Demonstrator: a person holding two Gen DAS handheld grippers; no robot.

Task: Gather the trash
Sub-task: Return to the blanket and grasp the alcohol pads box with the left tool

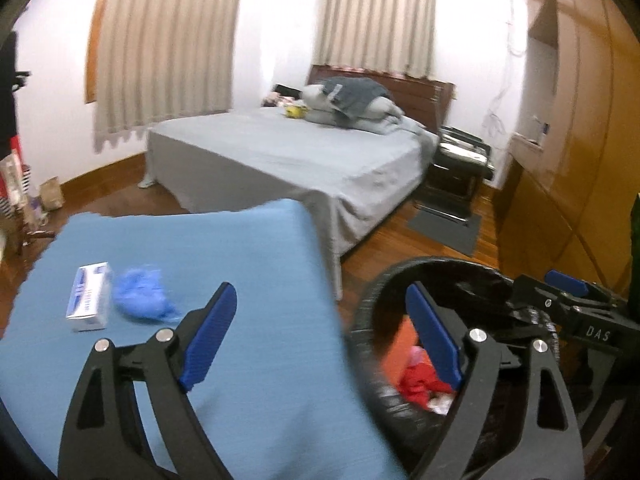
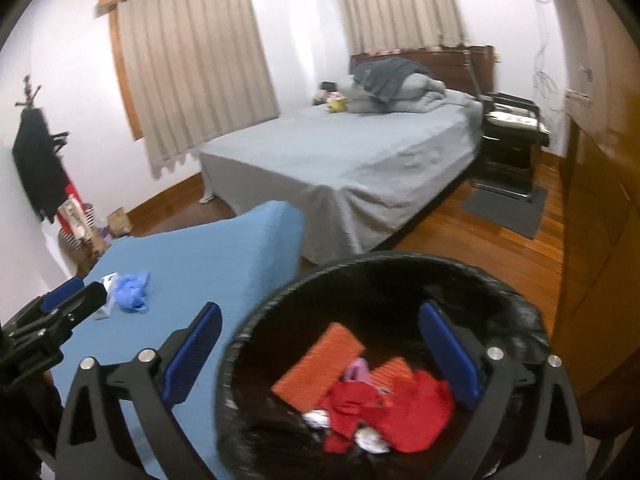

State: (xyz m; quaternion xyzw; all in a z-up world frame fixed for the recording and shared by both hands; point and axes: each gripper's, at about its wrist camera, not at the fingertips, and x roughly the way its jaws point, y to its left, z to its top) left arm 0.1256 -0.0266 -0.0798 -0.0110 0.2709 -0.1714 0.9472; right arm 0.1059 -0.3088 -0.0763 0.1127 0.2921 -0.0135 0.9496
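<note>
With both tongs spread wide and empty, we saw the crumpled blue glove lying ahead-left of the left gripper, axis unclear; right gripper hung over the bin.

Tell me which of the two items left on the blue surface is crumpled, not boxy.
The blue glove wad, soft and bunched; the white box beside it is rigid and rectangular.

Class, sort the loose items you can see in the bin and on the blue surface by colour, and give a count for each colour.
Orange: 2, flat pieces in the black bin
Red: 1, crumpled heap
Pink: 1, small scrap
White: 2, wads
Blue: 1, crumpled glove
White-blue: 1, box
Total: 8
</note>
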